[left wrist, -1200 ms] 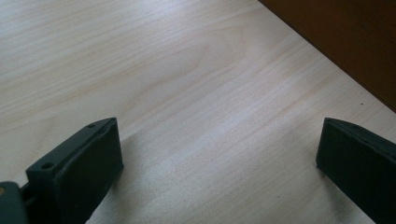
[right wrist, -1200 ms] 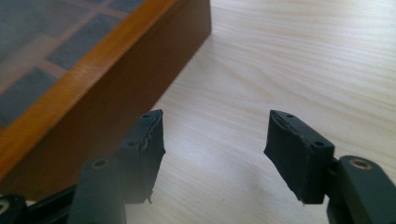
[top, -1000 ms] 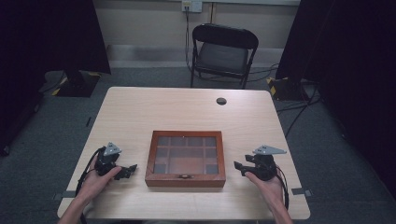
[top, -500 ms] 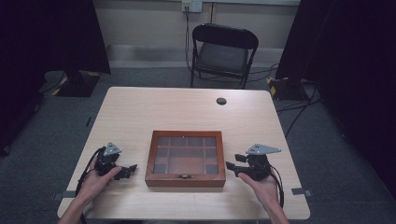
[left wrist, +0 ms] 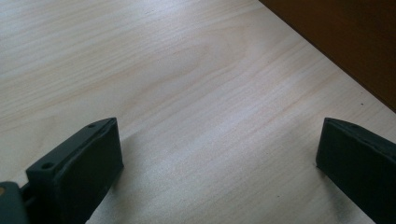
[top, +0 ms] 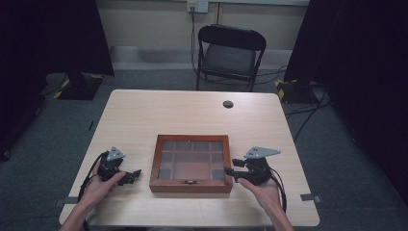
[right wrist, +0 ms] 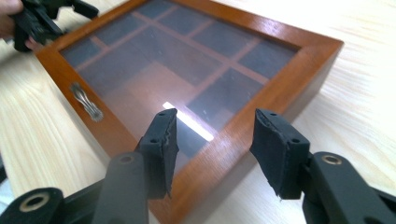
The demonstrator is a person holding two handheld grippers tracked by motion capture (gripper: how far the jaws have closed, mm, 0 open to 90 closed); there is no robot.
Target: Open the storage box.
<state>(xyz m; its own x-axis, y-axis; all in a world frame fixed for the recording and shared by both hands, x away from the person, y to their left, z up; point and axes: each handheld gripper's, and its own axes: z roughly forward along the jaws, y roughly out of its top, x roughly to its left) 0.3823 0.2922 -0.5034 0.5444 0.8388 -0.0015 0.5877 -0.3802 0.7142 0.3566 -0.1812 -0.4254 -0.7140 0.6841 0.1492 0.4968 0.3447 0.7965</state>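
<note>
Wooden box [top: 191, 162] with a glass lid sits shut at the near middle of the table [top: 192, 113]. The right gripper [right wrist: 212, 140] hovers over its right edge; its jaws, just now closing, stand apart around nothing, possibly clear of the frame. The left gripper [left wrist: 219, 154] rests low beside the box, jaws wide apart.

Our two grippers are black. The left gripper [top: 135, 174] and the right gripper [top: 229, 169] each carry a grey three-cornered plate on top and trail a black cable. Our jaw pads are matt black blocks with small round screw holes; the right gripper's pads have frayed edges. Our forearms are bare.
</note>
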